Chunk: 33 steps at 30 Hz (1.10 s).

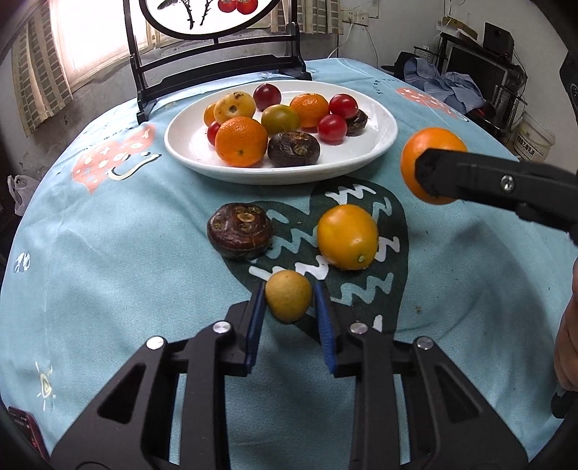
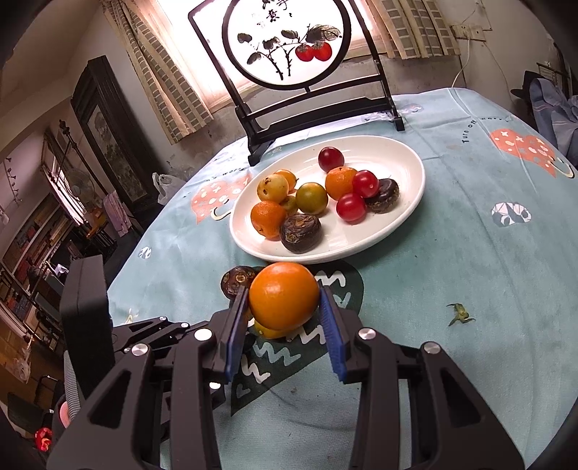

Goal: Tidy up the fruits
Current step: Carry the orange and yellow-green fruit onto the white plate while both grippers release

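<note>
A small yellowish fruit [image 1: 288, 300] is held between the left gripper's [image 1: 289, 307] blue fingers [image 1: 255, 325], raised just off the counter [image 1: 108, 253]. An orange [image 2: 284, 296] is clamped in the right gripper [image 2: 285, 318], up in the air, near the white plate [image 1: 375, 144] already loaded with fruit. A yellow tomato [image 1: 347, 236] and a brown water chestnut [image 1: 239, 230] are left lying on the blue cloth.

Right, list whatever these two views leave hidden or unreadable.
- Right wrist view: yellow fruit mostly hidden under the held orange; water chestnut partly behind it.
- Left wrist view: screen top cut off by the edge.
- Left wrist view: whether the small fruit touches the cloth.
</note>
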Available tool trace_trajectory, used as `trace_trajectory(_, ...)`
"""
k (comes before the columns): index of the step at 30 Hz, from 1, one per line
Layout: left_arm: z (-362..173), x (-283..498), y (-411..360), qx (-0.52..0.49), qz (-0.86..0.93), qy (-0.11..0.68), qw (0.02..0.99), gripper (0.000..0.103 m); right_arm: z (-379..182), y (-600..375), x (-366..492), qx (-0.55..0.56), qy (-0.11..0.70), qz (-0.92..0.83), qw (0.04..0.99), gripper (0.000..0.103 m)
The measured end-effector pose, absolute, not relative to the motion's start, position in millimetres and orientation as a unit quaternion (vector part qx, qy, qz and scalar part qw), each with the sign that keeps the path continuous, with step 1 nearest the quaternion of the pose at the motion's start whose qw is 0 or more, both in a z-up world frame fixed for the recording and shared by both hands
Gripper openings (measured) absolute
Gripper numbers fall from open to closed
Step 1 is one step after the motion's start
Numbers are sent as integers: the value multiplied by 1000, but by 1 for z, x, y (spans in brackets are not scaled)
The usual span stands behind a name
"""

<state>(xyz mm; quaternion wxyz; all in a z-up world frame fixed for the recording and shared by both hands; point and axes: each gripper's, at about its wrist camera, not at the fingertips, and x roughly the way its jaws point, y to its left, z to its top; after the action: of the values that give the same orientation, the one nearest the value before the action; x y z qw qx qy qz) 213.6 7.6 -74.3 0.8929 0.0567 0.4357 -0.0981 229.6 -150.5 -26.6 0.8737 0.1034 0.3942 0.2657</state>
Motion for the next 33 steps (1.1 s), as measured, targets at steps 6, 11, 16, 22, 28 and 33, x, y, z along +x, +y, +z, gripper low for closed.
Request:
trace_trajectory(6,-71,209,11,34,-106,436,893,26,-30,-143,226,76,386,261,881,39)
trace_trajectory(11,-65,199,10,17,-118,424,898,26,-32,-141,226,72,388,261,881,39)
trace_trajectory(16,-51,192,19,-24,-130,408,904,26,-28,-145,226,75,378,259,885,40)
trace_trajectory(22,-21,201,29,-50,-145,383,911,26,-16,-152,235,79,364,256,892,39)
trace_trajectory(28,9,246,29,-45,-137,363,921,26,0,-154,269,63,340,239,907,39)
trace_trajectory(33,19,299,25,-45,-117,358,925,26,-4,-151,318,55,345,211,913,39)
